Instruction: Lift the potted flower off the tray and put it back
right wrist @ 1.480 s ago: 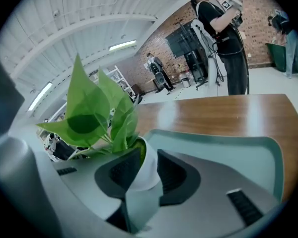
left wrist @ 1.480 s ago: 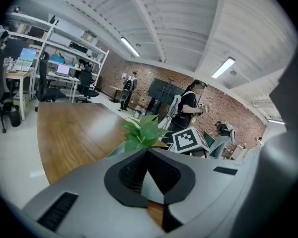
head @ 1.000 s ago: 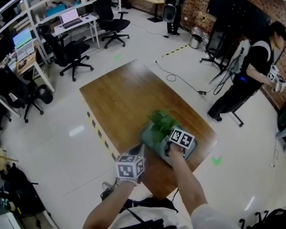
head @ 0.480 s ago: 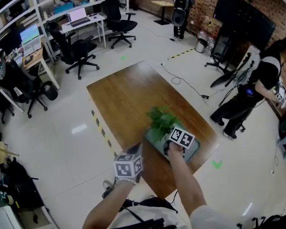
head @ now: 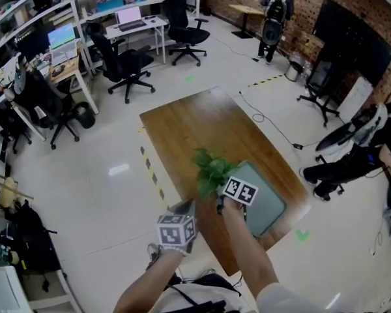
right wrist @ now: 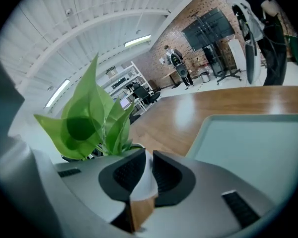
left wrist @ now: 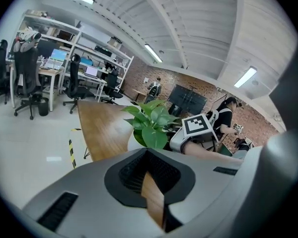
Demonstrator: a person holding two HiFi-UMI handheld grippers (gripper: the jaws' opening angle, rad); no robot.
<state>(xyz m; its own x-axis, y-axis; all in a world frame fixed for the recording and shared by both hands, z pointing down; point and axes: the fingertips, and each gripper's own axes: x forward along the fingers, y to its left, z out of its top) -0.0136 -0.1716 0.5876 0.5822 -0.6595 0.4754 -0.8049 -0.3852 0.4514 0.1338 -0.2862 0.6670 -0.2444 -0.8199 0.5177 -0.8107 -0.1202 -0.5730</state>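
Clamping right gripper [right wrist: 143, 175] on potted flower [head: 212, 171] rim, holding it raised just left of tray [head: 270, 207]. Clenching left gripper [left wrist: 150, 180] empty, farther from tray.

Wooden table [head: 195, 129], rectangular, warm brown top with a glossy sheen; from the head view we see it running diagonally away from the person. It stands on a pale, shiny tiled floor [head: 111, 194]. A strip of yellow-and-black tape [head: 150, 168] lies on the floor just beside the table's left long edge. One thing rests directly on the top: a grey-green tray [head: 268, 199], rectangular with rounded corners and a low raised rim, lying flat at the near right corner of the table. In the right gripper view we note the tray's smooth pale bottom [right wrist: 258, 152] and the wood [right wrist: 188, 113] stretching beyond it.
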